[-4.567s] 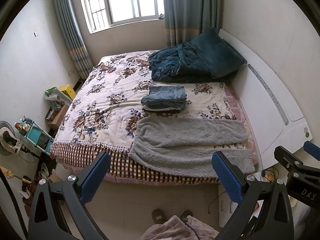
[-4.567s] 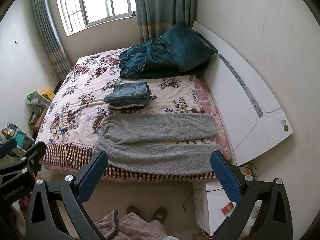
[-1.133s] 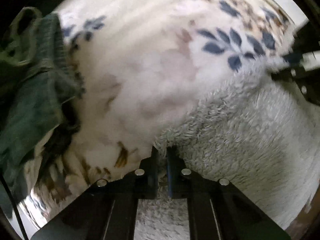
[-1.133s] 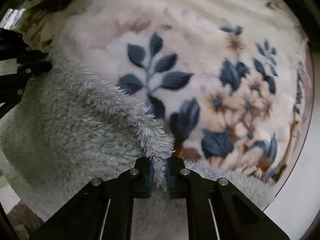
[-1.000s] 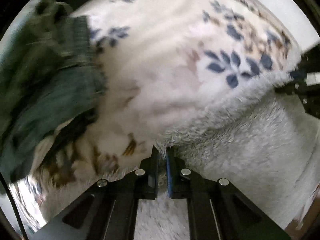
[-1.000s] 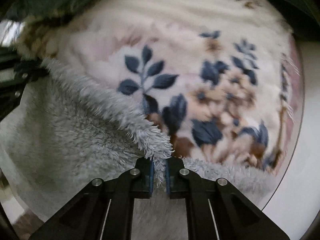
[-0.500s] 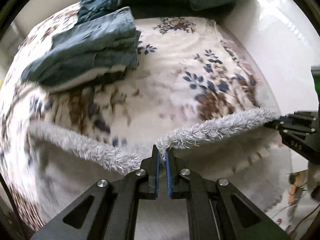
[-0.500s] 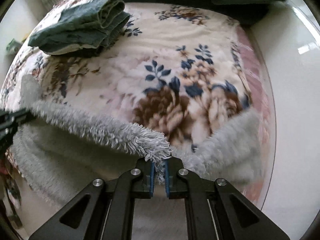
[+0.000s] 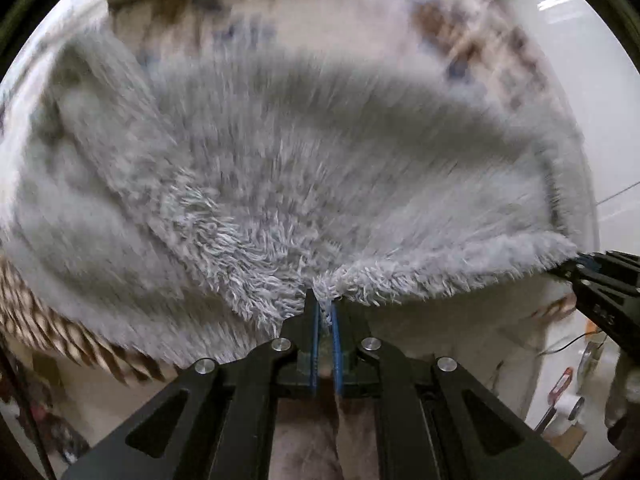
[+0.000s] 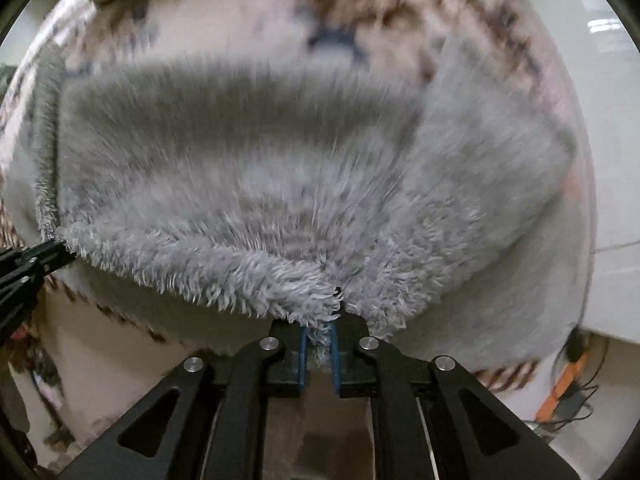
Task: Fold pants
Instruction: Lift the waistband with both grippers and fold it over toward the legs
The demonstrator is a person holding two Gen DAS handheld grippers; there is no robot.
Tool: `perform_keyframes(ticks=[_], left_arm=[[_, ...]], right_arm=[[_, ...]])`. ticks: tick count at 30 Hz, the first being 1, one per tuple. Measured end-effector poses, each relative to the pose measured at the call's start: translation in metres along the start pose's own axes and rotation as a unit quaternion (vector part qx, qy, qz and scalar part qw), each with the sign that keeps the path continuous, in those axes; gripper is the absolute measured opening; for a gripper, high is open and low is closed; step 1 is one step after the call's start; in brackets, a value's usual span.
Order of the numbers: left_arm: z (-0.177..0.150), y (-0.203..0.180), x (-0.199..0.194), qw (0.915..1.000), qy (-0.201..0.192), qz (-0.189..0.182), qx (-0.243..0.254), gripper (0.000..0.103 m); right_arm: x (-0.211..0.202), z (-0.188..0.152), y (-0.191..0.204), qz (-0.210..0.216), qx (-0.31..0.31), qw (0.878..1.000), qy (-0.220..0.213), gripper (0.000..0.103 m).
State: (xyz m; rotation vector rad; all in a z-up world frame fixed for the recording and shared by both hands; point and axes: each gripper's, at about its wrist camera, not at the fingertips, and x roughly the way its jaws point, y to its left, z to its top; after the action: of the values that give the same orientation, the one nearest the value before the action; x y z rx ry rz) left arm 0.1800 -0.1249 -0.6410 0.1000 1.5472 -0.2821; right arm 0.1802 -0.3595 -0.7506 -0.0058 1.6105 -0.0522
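Observation:
The grey fleece pants (image 9: 280, 168) lie across the near part of the bed. My left gripper (image 9: 325, 312) is shut on their edge, which runs taut to the right toward the other gripper (image 9: 600, 276). In the right wrist view my right gripper (image 10: 320, 328) is shut on the same fluffy edge of the pants (image 10: 280, 184); the left gripper (image 10: 28, 264) shows at the left edge. The held layer lies folded toward me over the lower leg. Both views are motion blurred.
The floral blanket (image 9: 328, 12) covers the bed beyond the pants, with a brown checked border (image 9: 60, 336) hanging at the near side. The white headboard (image 9: 592, 80) is on the right. Cables and an orange item (image 10: 568, 388) lie on the floor at right.
Both grippers have pulled the held pants edge back toward the near side of the bed, laying the far leg over the near one. The folded jeans have left both views.

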Motion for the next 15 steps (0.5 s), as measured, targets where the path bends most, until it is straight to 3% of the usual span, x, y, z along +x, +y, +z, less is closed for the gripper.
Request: perform_keyframes(ticks=[3, 6, 7, 8, 9, 10, 12, 15], left_arm=[[-0.002, 0.006, 0.013, 0.9995, 0.024, -0.004, -0.019, 0.010], [0.002, 0.011, -0.009, 0.9977, 0.025, -0.026, -0.058, 0.016], [0.002, 0.009, -0.021, 0.9978, 0.015, -0.023, -0.061, 0.027], [0.003, 0.006, -0.033, 0.9982, 0.003, -0.012, -0.058, 0.050], [0.004, 0.004, -0.043, 0.9982, -0.007, 0.001, -0.059, 0.066], [0.006, 0.003, -0.051, 0.9978, -0.020, 0.013, -0.062, 0.091], [0.008, 0.002, -0.064, 0.9962, -0.050, 0.033, -0.064, 0.094], [0.019, 0.000, -0.065, 0.9921, -0.072, 0.085, -0.059, 0.094]], right_arm=[[0.022, -0.005, -0.002, 0.017, 0.012, 0.999, 0.047, 0.032], [-0.011, -0.013, -0.015, 0.058, 0.048, 0.997, 0.026, 0.062], [-0.021, -0.016, -0.019, 0.069, 0.060, 0.996, 0.017, 0.076], [-0.039, -0.020, -0.029, 0.084, 0.084, 0.993, -0.002, 0.085], [-0.052, -0.023, -0.037, 0.093, 0.103, 0.990, -0.016, 0.088], [-0.064, -0.024, -0.047, 0.098, 0.125, 0.987, -0.030, 0.090], [-0.079, -0.018, -0.066, 0.103, 0.162, 0.980, -0.055, 0.090], [-0.074, 0.018, -0.094, 0.066, 0.201, 0.975, -0.070, 0.090]])
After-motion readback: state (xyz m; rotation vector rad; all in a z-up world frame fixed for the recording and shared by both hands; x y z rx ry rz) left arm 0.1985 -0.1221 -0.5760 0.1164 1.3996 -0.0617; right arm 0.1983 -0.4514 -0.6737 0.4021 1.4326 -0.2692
